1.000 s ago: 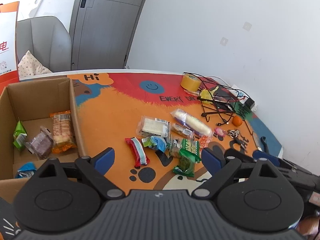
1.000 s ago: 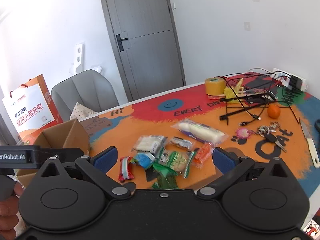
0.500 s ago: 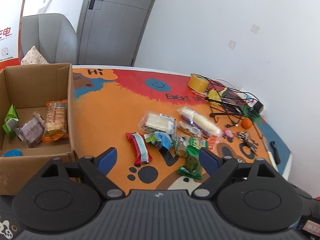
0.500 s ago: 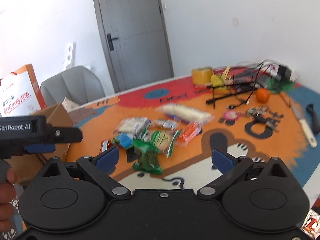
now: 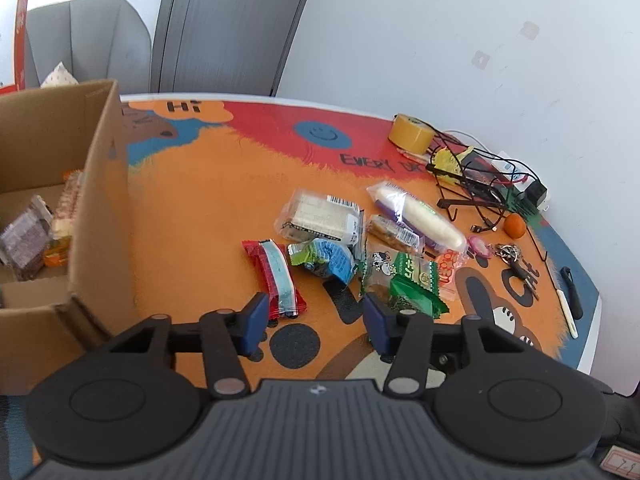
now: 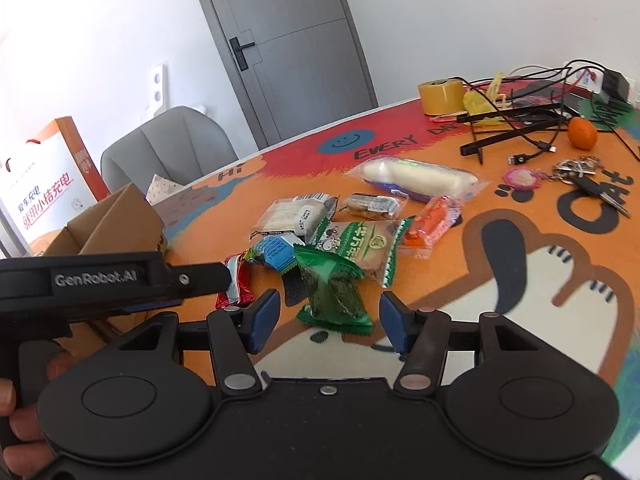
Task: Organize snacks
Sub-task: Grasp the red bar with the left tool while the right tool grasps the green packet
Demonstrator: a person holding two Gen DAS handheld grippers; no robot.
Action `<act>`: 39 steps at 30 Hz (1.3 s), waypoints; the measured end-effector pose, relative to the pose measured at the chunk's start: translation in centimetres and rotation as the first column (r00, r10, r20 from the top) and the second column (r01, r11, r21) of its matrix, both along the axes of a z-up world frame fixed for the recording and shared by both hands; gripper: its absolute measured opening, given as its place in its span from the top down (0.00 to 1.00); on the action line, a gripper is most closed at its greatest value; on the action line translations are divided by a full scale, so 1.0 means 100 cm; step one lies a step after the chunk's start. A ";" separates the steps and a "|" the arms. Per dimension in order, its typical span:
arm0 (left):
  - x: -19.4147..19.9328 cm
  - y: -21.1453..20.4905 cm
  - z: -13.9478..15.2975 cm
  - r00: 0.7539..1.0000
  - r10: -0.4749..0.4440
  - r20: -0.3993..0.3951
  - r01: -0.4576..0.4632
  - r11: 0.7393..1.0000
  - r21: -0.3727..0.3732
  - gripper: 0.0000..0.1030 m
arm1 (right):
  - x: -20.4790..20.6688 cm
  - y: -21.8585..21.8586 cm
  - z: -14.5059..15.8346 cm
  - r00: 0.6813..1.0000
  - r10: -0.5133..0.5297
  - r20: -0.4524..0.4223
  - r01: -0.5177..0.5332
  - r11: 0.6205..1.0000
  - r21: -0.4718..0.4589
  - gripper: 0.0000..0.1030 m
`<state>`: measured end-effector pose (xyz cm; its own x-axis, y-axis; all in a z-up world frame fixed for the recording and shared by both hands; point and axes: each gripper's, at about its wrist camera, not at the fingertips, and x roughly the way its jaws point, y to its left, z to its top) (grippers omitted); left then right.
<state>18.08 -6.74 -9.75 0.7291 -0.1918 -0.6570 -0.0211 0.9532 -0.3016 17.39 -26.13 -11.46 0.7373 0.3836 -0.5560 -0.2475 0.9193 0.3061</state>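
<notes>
Two hand-held grippers, left and right, hover agape over an orange cartoon mat.

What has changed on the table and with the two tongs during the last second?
Both tongs moved closer to the snack pile and narrowed, yet remain open and empty. The right tongs now frame the dark green packet; the left tongs sit near the red striped packet. No snack moved, and the cardboard box holds the same packets.
</notes>
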 end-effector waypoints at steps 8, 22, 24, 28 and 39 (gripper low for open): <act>0.021 -0.002 -0.010 0.999 0.039 -0.018 -0.038 0.999 0.031 0.54 | 0.020 0.009 -0.007 1.000 0.010 -0.019 -0.010 1.000 -0.021 0.47; 0.035 -0.009 -0.029 0.998 0.056 -0.017 -0.054 0.992 0.113 0.80 | 0.020 -0.002 -0.015 1.000 -0.003 -0.026 0.004 1.000 0.020 0.69; 0.033 -0.012 -0.028 0.999 0.038 -0.016 -0.036 0.991 0.128 0.81 | 0.020 -0.004 -0.014 1.000 -0.009 -0.025 0.009 1.000 0.027 0.69; 0.026 -0.012 -0.028 1.000 0.025 -0.018 -0.023 0.993 0.112 0.82 | 0.016 -0.006 -0.014 1.000 -0.017 -0.023 0.018 0.999 0.045 0.69; -0.004 -0.004 -0.007 1.000 0.009 0.024 -0.011 0.997 0.076 0.82 | 0.000 -0.001 0.001 0.999 -0.025 0.027 0.024 0.998 0.053 0.70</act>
